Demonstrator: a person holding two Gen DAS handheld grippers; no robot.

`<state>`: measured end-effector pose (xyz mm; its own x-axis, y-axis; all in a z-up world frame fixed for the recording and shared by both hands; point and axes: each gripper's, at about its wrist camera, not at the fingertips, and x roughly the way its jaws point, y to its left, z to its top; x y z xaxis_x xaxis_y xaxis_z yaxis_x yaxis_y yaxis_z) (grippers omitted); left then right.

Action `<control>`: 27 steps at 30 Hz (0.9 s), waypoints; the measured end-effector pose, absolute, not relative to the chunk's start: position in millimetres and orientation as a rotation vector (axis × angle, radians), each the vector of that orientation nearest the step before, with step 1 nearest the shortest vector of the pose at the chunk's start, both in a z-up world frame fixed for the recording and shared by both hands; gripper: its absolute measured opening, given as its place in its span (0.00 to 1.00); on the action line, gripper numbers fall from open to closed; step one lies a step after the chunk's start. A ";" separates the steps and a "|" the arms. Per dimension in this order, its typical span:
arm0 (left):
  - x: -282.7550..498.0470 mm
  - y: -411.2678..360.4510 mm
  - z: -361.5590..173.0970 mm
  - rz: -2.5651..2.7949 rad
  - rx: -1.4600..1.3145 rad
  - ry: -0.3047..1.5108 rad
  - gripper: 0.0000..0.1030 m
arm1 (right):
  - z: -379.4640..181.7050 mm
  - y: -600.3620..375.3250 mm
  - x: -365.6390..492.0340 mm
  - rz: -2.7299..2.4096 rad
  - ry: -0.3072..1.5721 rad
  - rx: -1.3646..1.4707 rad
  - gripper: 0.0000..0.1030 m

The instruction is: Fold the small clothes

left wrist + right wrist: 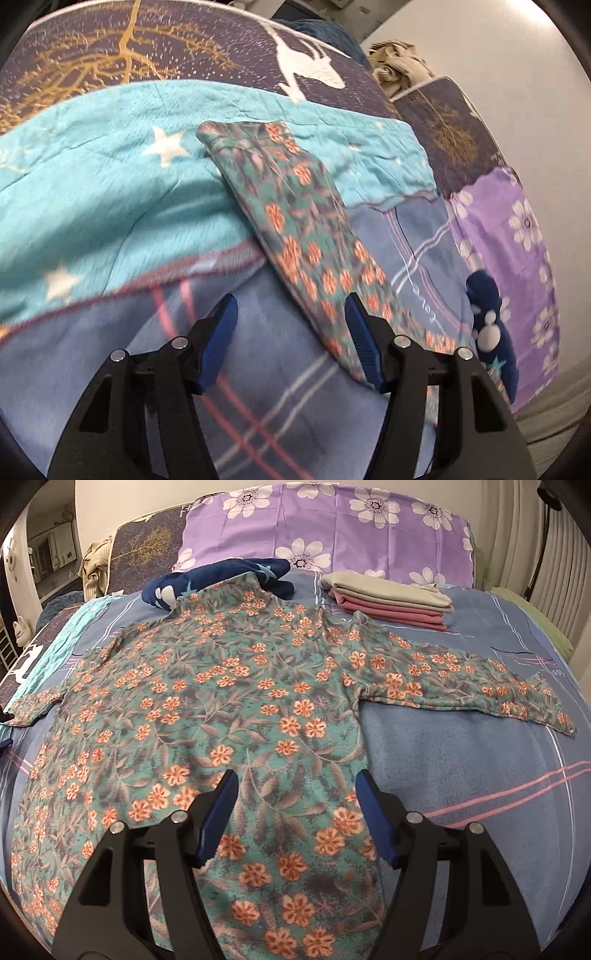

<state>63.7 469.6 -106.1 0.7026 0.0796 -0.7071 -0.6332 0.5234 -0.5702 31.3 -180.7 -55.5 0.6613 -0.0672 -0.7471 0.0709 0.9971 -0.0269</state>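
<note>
A green long-sleeved shirt with orange flowers lies spread flat on the bed, both sleeves out to the sides. My right gripper is open and empty, just above the shirt's lower body near its right edge. In the left wrist view one sleeve of the shirt runs away from me over a turquoise star blanket. My left gripper is open and empty, with its right finger at the sleeve's near end.
A stack of folded beige and pink clothes sits at the far right of the bed. A dark blue garment lies beyond the shirt's collar. A purple flowered pillow is at the head. The blue plaid sheet shows at right.
</note>
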 end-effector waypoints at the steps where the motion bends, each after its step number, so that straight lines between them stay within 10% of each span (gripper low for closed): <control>1: 67.9 477.8 -109.0 0.463 -0.960 0.671 0.51 | -55.2 -181.2 33.0 -0.084 0.843 0.006 0.67; 9: 83.1 515.3 -100.7 0.506 -1.043 0.571 0.02 | -59.4 -179.4 47.0 -0.093 0.859 0.003 0.67; 23: 160.6 157.0 51.6 -0.281 -0.324 0.540 0.03 | -48.3 -184.4 51.2 -0.095 0.827 0.024 0.68; 27: 144.0 46.0 9.1 -0.370 -0.025 0.583 0.39 | -48.0 -197.0 52.7 -0.099 0.856 0.062 0.69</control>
